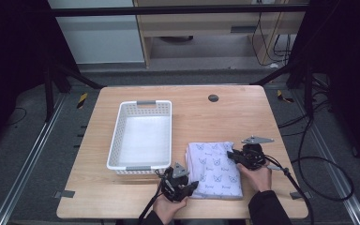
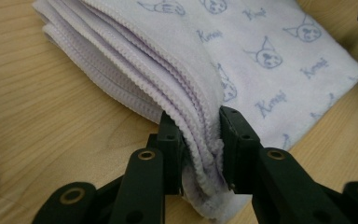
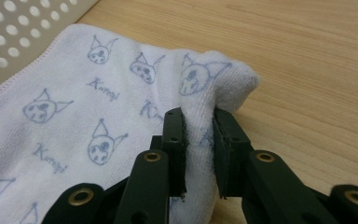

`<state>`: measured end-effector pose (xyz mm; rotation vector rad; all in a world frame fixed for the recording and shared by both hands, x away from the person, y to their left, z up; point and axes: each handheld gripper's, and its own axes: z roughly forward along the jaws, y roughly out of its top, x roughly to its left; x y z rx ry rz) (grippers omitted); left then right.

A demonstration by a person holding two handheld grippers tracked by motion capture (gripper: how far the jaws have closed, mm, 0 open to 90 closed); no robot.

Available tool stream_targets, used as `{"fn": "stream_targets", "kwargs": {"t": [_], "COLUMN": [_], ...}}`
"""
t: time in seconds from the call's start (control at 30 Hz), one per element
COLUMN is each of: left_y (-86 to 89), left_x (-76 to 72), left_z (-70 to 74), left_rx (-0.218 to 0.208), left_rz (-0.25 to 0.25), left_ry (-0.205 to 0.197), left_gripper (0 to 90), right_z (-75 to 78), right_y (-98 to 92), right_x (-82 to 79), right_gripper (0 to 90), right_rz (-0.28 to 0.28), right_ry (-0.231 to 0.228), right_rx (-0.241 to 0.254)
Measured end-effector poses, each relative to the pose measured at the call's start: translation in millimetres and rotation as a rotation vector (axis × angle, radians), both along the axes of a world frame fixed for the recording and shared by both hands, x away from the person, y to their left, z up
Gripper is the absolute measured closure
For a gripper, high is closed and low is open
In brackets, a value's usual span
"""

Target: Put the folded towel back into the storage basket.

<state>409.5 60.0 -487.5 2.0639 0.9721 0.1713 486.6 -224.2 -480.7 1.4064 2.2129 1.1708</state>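
Observation:
A folded white towel (image 1: 215,169) printed with small blue cat faces lies on the wooden table, right of a white basket. My left gripper (image 1: 190,186) is shut on the towel's near left corner; in the left gripper view its black pads (image 2: 171,140) pinch the stacked hemmed layers of the towel (image 2: 261,51). My right gripper (image 1: 232,154) is shut on the far right corner. In the right gripper view its pads (image 3: 175,140) squeeze a raised fold of the towel (image 3: 74,121).
An empty white perforated basket (image 1: 143,133) stands left of the towel, its wall close to the left gripper. A round dark grommet (image 1: 213,98) sits near the table's far edge. Cables trail off the table's right side.

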Motion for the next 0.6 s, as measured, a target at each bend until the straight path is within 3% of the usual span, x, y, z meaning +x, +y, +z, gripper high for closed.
{"fn": "stream_targets", "kwargs": {"t": [0.2, 0.4, 0.6], "left_y": [6.0, 12.8, 13.7], "left_x": [-7.0, -8.3, -11.1], "left_z": [11.6, 20.0, 28.4], "left_rx": [0.024, 0.012, 0.003], "left_rz": [-0.011, -0.009, -0.016], "left_ry": [-0.038, -0.055, -0.073], "left_gripper": [70.5, 70.5, 70.5], "right_z": [11.4, 26.2, 35.2], "right_y": [2.2, 6.1, 4.0], "right_x": [-6.5, -14.9, -21.5], "right_gripper": [76.5, 76.4, 76.4], "right_rz": [0.016, 0.029, 0.031], "right_ry": [-0.02, -0.081, -0.11], "right_rx": [0.015, 0.024, 0.027]}}
